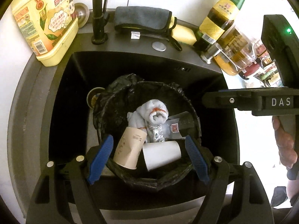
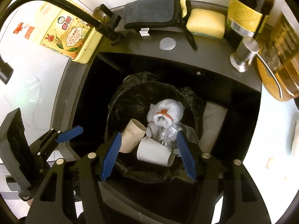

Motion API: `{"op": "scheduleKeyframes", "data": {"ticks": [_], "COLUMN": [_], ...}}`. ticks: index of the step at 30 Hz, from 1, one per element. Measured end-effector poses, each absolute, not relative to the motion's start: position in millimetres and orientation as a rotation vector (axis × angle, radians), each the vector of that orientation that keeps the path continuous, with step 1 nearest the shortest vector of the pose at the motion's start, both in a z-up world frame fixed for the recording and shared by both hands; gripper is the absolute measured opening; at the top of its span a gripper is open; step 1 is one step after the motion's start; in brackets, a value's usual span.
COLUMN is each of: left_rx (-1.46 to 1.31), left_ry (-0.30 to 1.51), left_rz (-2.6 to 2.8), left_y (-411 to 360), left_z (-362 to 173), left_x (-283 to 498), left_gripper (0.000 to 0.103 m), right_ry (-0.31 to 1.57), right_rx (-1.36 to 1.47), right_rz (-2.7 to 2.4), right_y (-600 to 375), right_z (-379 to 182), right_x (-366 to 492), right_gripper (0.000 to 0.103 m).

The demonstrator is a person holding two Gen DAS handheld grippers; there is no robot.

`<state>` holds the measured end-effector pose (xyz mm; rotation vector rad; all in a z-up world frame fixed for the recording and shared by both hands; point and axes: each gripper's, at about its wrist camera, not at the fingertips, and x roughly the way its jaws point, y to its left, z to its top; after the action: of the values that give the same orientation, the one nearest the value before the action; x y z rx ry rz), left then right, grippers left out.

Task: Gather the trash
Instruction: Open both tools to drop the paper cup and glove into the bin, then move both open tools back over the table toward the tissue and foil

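Observation:
A round bin with a black liner [image 1: 119, 87] stands inside the black sink [image 1: 61, 112]. In it lie a beige paper cup [image 1: 129, 147], a white paper cup [image 1: 161, 155], a rolled grey cloth with orange trim [image 1: 153, 112], crumpled foil [image 1: 156, 134] and a clear wrapper [image 1: 172, 127]. My left gripper [image 1: 148, 157] hovers over the bin's near rim, open, its blue pads touching nothing. My right gripper [image 2: 149, 155] hangs over the same bin [image 2: 130, 100], open, with the white cup [image 2: 155, 154] lying loose below it. The left gripper's blue finger [image 2: 69, 131] shows at the left.
Behind the sink stand a yellow soap bottle [image 1: 44, 22], a black faucet [image 1: 98, 18], a grey cloth [image 1: 143, 18], a yellow sponge [image 1: 183, 33], tall bottles [image 1: 218, 18] and a steel dispenser [image 1: 213, 53]. A hand [image 1: 286, 141] grips the right tool's housing [image 1: 261, 102].

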<state>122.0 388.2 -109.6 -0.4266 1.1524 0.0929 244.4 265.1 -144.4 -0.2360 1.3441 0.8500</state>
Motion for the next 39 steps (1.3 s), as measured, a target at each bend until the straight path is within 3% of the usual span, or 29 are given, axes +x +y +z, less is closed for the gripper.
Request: {"op": "scheduleKeyframes", "data": {"ticks": [7,14,37,39], "left_rx": [-0.42,-0.395,-0.384,-0.385], "left_ry": [1.127,1.142,1.105,1.092], "left_rz": [0.098,0.082,0.147,0.16], "left_y": [380.6,364.0,235.7,219.2], "left_z": [-98.6,-95.2,-78.4,-74.9], "left_x": [107.7,97.8,113.0,116.5], "left_gripper": [0.077,0.081,0.089,0.096], "right_ry": [1.315,1.322,1.309,1.299], "right_rx": [-0.218,-0.188,-0.286,-0.301], "right_rz": [0.84,0.805,0.726,0.735], "right_y": [245.3,214.0,38.5,18.3], "right_z": [-133.9,-133.3,-125.3,-122.6], "right_x": [227.7,213.5,241.1,249.6], "right_gripper": [0.062,0.072,0.072,0.072]}}
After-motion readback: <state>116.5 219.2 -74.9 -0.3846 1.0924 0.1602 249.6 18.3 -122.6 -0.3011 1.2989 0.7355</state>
